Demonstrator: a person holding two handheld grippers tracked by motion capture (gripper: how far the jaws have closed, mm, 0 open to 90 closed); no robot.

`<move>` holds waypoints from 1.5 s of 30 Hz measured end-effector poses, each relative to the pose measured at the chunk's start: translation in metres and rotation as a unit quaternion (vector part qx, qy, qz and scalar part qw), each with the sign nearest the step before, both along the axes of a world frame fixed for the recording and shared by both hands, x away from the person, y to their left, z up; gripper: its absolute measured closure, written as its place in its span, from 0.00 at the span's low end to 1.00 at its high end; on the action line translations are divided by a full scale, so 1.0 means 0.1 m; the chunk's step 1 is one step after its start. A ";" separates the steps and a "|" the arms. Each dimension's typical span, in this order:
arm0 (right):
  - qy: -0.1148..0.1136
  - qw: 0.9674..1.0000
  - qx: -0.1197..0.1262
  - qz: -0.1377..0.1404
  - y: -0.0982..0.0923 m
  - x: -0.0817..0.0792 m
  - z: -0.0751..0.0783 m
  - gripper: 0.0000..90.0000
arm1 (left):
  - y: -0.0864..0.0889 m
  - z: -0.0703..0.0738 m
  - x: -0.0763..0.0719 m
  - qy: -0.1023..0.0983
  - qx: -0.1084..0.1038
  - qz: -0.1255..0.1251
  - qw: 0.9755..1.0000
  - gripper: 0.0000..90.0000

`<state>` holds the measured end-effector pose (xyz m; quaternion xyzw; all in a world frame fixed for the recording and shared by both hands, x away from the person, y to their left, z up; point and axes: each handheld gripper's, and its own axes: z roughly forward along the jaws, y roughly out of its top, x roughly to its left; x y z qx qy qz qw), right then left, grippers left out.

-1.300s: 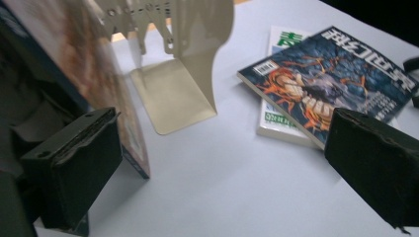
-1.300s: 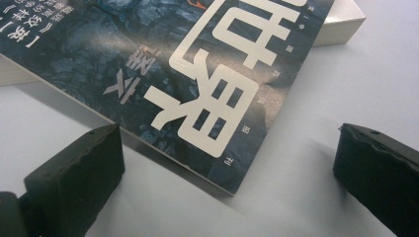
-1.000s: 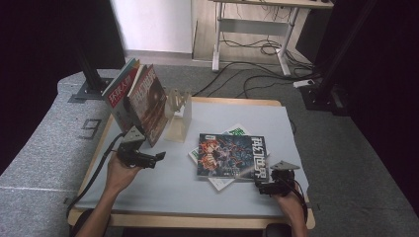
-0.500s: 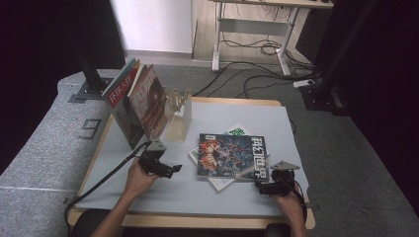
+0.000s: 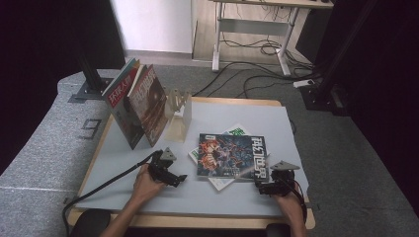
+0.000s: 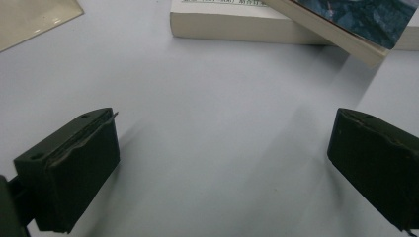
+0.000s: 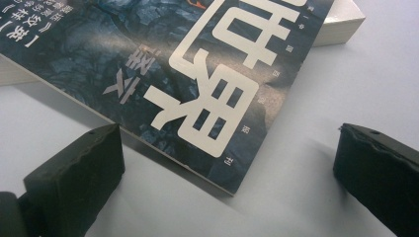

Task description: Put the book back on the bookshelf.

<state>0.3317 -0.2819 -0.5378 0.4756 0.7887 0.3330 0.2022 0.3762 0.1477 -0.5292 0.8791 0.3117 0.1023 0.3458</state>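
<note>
Dark blue magazine (image 5: 231,154) with white lettering, grey table (image 5: 217,118).

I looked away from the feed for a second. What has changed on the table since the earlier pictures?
The left gripper moved from beside the upright books rightward and toward the person, to the left edge of the dark magazine. Its jaws are open and hold nothing. The right gripper stayed at the magazine's near right corner, also open. The magazine, the book under it and the wooden stand did not move.

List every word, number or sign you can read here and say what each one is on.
"9": large grey numeral on the grey floor mat left of the table.
White Chinese characters on the dark magazine: large, but I cannot transcribe them surely.
White title on the red standing book: too blurred.
Green book underneath: unreadable.
</note>
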 end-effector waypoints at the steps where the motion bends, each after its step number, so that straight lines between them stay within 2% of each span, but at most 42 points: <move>1: 0.000 1.000 0.000 0.000 0.00 0.00 0.00 0.00 | 0.00 0.00 0.00 0.001 0.003 0.001 1.000 0.00; 4: 0.000 1.000 0.000 0.000 0.00 0.00 0.00 0.00 | -0.02 -0.01 -0.02 -0.008 0.012 0.006 1.000 0.02; 22: 0.002 1.000 -0.001 0.003 0.00 0.00 0.01 0.00 | -0.02 -0.01 -0.01 -0.006 0.012 0.006 1.000 0.01; 26: 0.008 1.000 -0.010 0.009 0.00 0.00 0.05 0.00 | -0.01 -0.01 -0.01 -0.004 0.010 0.002 1.000 0.01; 28: 0.004 1.000 -0.003 0.010 0.01 0.00 0.09 0.00 | -0.01 0.00 -0.01 -0.005 0.011 0.000 1.000 0.01; 31: -0.007 1.000 0.005 0.013 0.02 -0.01 0.18 0.00 | 0.00 0.02 -0.01 0.002 -0.004 -0.012 1.000 0.03; 33: -0.008 1.000 0.009 0.018 0.02 0.00 0.25 0.00 | 0.00 0.05 -0.01 0.006 -0.026 -0.017 1.000 0.03; 35: -0.013 1.000 0.013 0.018 0.02 0.01 0.32 0.00 | 0.00 0.07 -0.02 0.008 -0.049 -0.033 0.998 0.05; 37: -0.011 1.000 0.020 0.019 0.02 0.04 0.38 0.00 | -0.04 0.11 -0.03 0.003 -0.041 -0.044 0.998 0.05; 41: -0.004 1.000 0.013 0.019 0.09 0.16 0.44 0.00 | -0.18 0.19 -0.03 -0.002 -0.027 -0.068 0.997 0.06; 45: 0.006 1.000 0.007 0.019 0.17 0.31 0.44 0.00 | -0.32 0.23 -0.02 -0.009 -0.006 -0.097 0.995 0.06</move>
